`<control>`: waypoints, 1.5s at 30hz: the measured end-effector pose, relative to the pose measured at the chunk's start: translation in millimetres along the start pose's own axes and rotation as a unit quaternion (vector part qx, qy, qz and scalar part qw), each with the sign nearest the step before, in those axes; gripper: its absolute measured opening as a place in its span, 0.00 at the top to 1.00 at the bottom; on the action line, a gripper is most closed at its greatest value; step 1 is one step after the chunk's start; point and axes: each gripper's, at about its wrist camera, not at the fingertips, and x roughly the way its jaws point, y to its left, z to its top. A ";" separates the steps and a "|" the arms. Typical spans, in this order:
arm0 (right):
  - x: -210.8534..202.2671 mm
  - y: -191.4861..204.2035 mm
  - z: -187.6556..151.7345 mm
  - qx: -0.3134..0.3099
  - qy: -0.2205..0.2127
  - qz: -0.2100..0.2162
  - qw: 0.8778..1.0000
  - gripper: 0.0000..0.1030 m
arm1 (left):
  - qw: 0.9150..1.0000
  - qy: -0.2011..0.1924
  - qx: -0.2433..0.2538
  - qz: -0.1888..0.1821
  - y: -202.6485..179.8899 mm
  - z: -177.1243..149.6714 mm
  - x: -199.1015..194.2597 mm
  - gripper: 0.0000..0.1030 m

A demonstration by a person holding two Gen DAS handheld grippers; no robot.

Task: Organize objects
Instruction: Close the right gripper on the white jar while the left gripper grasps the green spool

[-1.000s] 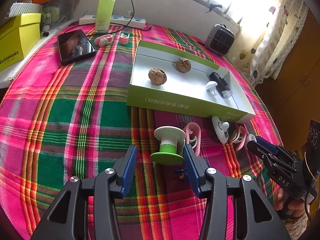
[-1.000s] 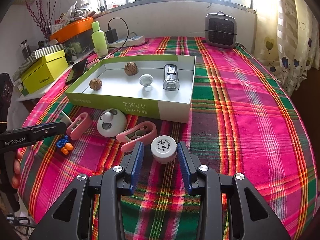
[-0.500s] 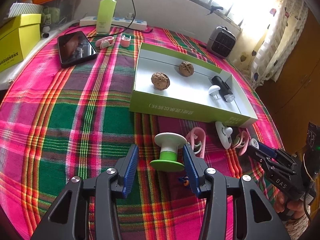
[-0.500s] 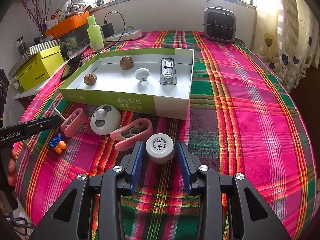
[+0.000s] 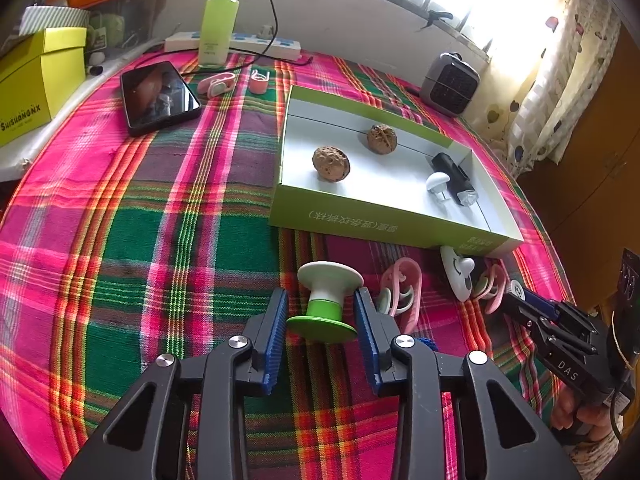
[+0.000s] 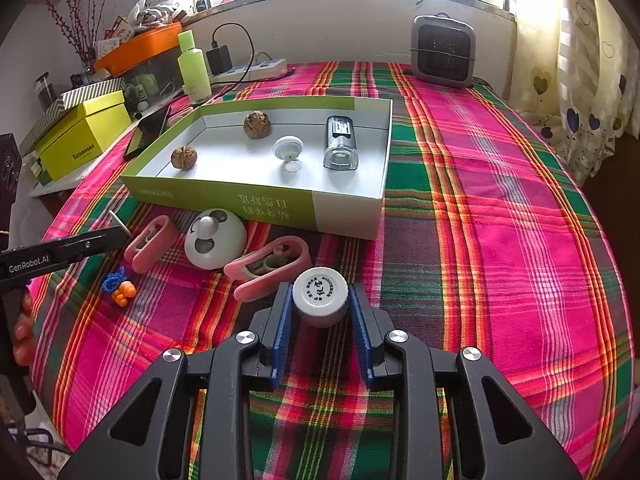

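Note:
My left gripper (image 5: pixel 322 304) is shut on a green and white spool (image 5: pixel 326 300) and holds it above the plaid cloth. My right gripper (image 6: pixel 320 304) is shut on a small white-capped jar (image 6: pixel 320 294), near the front of the green box (image 6: pixel 276 204). The box holds two walnuts (image 6: pixel 257 124), a white knob (image 6: pixel 287 148) and a black and clear device (image 6: pixel 340 142). In the left wrist view the box (image 5: pixel 384 224) lies ahead to the right, and the right gripper (image 5: pixel 520 296) shows at the lower right.
Two pink clips (image 6: pixel 150 236) (image 6: pixel 272 264), a white dome (image 6: pixel 216 238) and an orange and blue trinket (image 6: pixel 120 288) lie before the box. A phone (image 5: pixel 158 96), green bottle (image 5: pixel 218 16), power strip (image 5: pixel 236 42), yellow box (image 5: pixel 36 80) and heater (image 6: pixel 442 50) stand at the edges.
My left gripper has closed around the spool and lifted it, moving toward the box. My right gripper has tightened on the jar and lifted it slightly.

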 end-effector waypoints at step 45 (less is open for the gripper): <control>-20.6 11.1 22.9 -0.012 -0.041 0.016 0.999 0.72 | 0.999 -0.034 0.012 -0.011 -14.2 18.3 -18.5 0.70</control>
